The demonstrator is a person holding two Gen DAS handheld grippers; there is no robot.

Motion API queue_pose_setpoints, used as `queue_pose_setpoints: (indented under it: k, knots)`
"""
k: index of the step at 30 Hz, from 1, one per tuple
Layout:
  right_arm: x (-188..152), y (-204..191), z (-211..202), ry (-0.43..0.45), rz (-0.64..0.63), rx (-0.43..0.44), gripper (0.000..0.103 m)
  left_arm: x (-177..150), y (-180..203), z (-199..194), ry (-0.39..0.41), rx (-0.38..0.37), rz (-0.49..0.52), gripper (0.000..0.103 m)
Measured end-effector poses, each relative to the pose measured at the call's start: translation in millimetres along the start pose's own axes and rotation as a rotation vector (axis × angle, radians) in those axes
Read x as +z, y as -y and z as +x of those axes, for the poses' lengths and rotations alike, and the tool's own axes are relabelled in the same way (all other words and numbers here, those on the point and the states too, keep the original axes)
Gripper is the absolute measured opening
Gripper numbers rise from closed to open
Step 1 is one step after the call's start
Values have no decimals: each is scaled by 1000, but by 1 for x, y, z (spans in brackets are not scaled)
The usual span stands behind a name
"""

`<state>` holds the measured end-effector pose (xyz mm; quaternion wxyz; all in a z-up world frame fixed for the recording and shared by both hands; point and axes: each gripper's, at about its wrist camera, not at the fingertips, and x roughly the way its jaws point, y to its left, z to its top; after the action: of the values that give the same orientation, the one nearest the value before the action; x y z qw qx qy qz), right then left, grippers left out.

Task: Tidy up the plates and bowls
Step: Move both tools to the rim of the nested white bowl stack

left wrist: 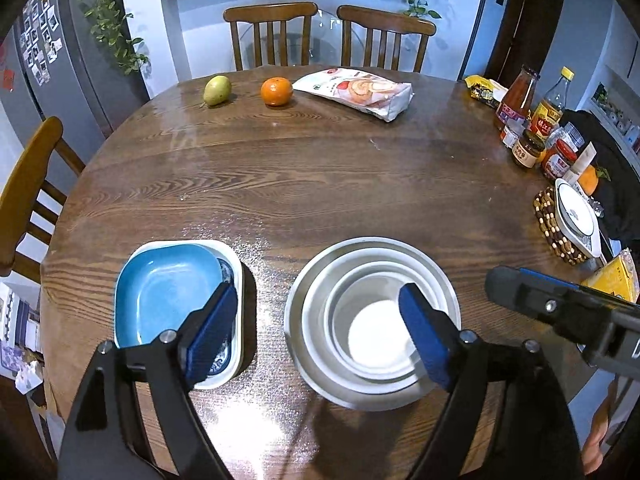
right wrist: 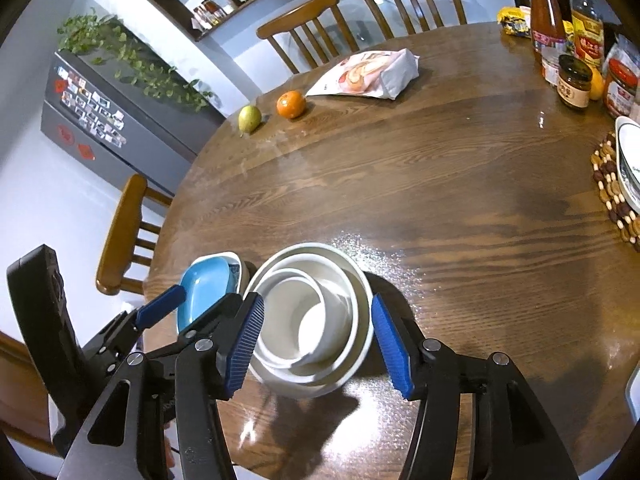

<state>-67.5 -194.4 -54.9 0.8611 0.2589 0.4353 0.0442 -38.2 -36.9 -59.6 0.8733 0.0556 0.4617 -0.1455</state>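
A stack of nested white bowls (left wrist: 372, 320) stands near the table's front edge; it also shows in the right wrist view (right wrist: 312, 312). Left of it a blue square plate (left wrist: 164, 292) lies in a white square plate (left wrist: 236, 276) with a blue pattern; the pair shows in the right wrist view (right wrist: 208, 284). My left gripper (left wrist: 320, 332) is open and empty, above the gap between plates and bowls. My right gripper (right wrist: 316, 340) is open, its fingers on either side of the bowl stack, apart from it. Another white dish (left wrist: 576, 216) sits on a beaded trivet (left wrist: 550, 220) at the right.
On the round wooden table (left wrist: 320, 168) lie a pear (left wrist: 217, 90), an orange (left wrist: 276, 91) and a snack bag (left wrist: 356, 92) at the far side. Bottles and jars (left wrist: 532, 124) crowd the right edge. Wooden chairs (left wrist: 272, 32) stand around.
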Motion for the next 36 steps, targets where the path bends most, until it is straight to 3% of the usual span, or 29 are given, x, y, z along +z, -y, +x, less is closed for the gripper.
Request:
queue_pose_setpoints:
  k: [9, 15, 26, 29, 33, 36]
  knots:
    - [-6, 6, -8, -6, -1, -14, 58, -7, -10, -5, -42, -55, -49, 87]
    - [-11, 11, -3, -37, -9, -32, 58, -17, -32, -6, -100, -121, -157, 87]
    - [-17, 27, 10, -88, 2, -61, 58, -36, -70, 5, -177, -157, -322, 86]
    - [-17, 33, 13, -90, 6, -80, 58, -37, -74, 9, -184, -153, -341, 84]
    - [-17, 39, 21, -97, 14, -81, 58, -36, -76, 17, -198, -144, -366, 70]
    - [-17, 45, 29, -116, 35, -61, 58, -36, -75, 23, -210, -135, -374, 67]
